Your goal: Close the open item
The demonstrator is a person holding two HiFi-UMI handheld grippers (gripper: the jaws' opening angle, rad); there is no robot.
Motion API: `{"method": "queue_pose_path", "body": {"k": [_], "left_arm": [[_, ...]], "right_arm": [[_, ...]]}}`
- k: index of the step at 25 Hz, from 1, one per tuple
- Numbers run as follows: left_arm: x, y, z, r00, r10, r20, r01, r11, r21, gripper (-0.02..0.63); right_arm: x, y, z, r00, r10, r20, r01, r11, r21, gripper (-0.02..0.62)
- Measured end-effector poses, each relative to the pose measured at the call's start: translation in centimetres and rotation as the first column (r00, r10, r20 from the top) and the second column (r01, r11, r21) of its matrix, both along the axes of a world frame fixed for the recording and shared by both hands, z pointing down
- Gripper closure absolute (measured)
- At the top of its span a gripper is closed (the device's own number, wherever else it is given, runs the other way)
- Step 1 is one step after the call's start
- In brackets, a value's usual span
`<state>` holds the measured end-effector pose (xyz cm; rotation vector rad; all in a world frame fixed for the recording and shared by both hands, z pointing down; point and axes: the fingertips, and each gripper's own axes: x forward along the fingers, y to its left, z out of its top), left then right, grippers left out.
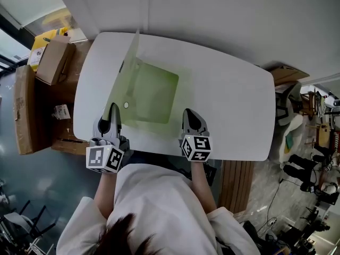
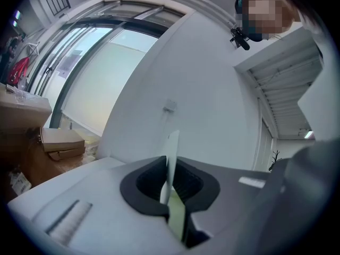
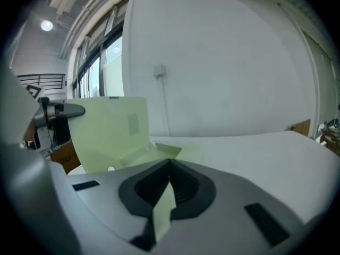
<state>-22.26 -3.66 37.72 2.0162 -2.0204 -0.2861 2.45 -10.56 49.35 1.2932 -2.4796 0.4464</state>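
Nearest, at the table's [image 1: 234, 110] near edge, the left gripper [image 1: 113, 109] and the right gripper [image 1: 187, 112] both point away from the person. Each is clamped on part of a pale green plastic folder [image 1: 156, 94].

In the left gripper view the jaws are pressed together on the thin cover [image 2: 172, 158], seen edge-on and standing upright between the pads. In the right gripper view the jaws pinch the near right corner of the folder's lower sheet [image 3: 163, 211], which lies flat on the table.

The folder sits open on the left half of the white table. Its cover [image 1: 129, 62] is raised along the left side, and a small round snap [image 1: 126, 105] shows near the left gripper. Beyond the table is a plain white wall [image 1: 223, 20]. Cardboard boxes [image 1: 52, 61] stand to the far left.
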Motion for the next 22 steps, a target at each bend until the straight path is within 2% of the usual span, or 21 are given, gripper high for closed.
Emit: {"method": "queue_pose_path", "body": {"k": [4, 8, 22], "left_arm": [[-0.9, -0.7, 0.2, 1.0, -0.021, -0.001, 0.021, 1.0, -0.015, 0.594], [-1.2, -1.0, 0.1, 1.0, -0.026, 0.002, 0.026, 0.999, -0.018, 0.594], [-4.1, -0.8, 1.1, 0.997, -0.057, 0.05, 0.058, 0.998, -0.03, 0.595]], "right_arm": [[-0.5, -0.1, 3.3, 1.0, 0.016, -0.025, -0.017, 0.997, -0.072, 0.591], [-1.6, -0.1, 5.4, 0.999, -0.011, -0.052, 0.005, 0.994, -0.11, 0.592], [-5.3, -4.1, 6.2, 0.988, -0.115, -0.107, 0.11, 0.993, -0.05, 0.591]]}}
